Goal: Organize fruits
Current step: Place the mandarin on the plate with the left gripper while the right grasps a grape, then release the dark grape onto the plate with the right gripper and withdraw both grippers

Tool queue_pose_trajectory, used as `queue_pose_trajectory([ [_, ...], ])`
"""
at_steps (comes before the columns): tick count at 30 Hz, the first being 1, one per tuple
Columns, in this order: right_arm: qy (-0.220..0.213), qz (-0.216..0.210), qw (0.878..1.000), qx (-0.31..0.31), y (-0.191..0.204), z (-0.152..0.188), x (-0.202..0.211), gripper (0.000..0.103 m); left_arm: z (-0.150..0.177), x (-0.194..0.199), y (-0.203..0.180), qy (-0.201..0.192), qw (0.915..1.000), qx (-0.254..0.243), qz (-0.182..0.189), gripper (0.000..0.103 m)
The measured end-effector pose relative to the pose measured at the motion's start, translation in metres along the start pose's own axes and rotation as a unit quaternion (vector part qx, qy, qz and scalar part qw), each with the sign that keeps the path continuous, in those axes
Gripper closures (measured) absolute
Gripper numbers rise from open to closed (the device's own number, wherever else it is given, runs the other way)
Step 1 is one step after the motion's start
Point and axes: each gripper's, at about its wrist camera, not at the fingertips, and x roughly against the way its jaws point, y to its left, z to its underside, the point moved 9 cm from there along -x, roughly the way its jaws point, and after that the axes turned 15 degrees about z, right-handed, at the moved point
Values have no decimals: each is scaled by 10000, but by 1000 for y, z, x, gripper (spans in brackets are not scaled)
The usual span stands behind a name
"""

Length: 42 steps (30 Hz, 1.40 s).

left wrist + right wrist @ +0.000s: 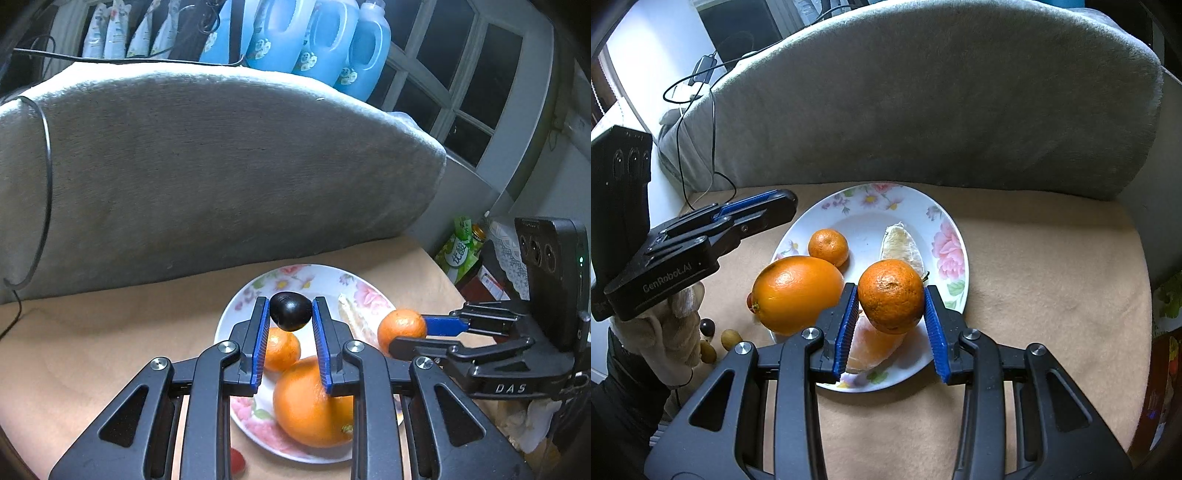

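Cloth (1034, 295) tan, grey cushion (221, 166) behind | left jaws pinch dark fruit (291, 311), perhaps plum | right jaws pinch tangerine (891, 295)

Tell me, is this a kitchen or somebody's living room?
Probably a room in someone's home, not clearly a kitchen. A grey plush cushion backs the cloth-covered surface, a flowered plate holds fruit, and blue detergent jugs stand by a paned window.
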Motion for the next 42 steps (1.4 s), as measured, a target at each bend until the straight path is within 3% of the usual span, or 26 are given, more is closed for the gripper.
queue_pose_trajectory([
  [4,13,19,10000,40,1,0,-3,65,-1,-2,0,22,10000,16,43,80],
  [7,7,56,10000,73,2,0,-4,65,-1,-2,0,12,10000,31,80,69],
  [8,-4,50,10000,74,2,0,-4,58,-1,-2,0,6,10000,29,79,69],
  [9,-52,50,10000,68,2,-1,-2,43,-1,-2,0,9,10000,22,82,68],
  [11,-179,79,9998,74,2,-4,2,30,-1,-1,0,12,10000,19,74,64],
  [16,-317,96,9993,187,6,-7,11,29,-2,1,0,-4,10000,18,59,58],
  [18,-337,134,9990,245,8,-7,12,27,-2,2,0,-31,10000,18,40,45],
  [24,-384,165,9985,361,14,-2,16,24,-4,8,0,-103,9999,31,-34,38],
  [42,-624,116,9972,384,31,3,49,23,6,54,1,-268,9988,-52,-399,38],
])
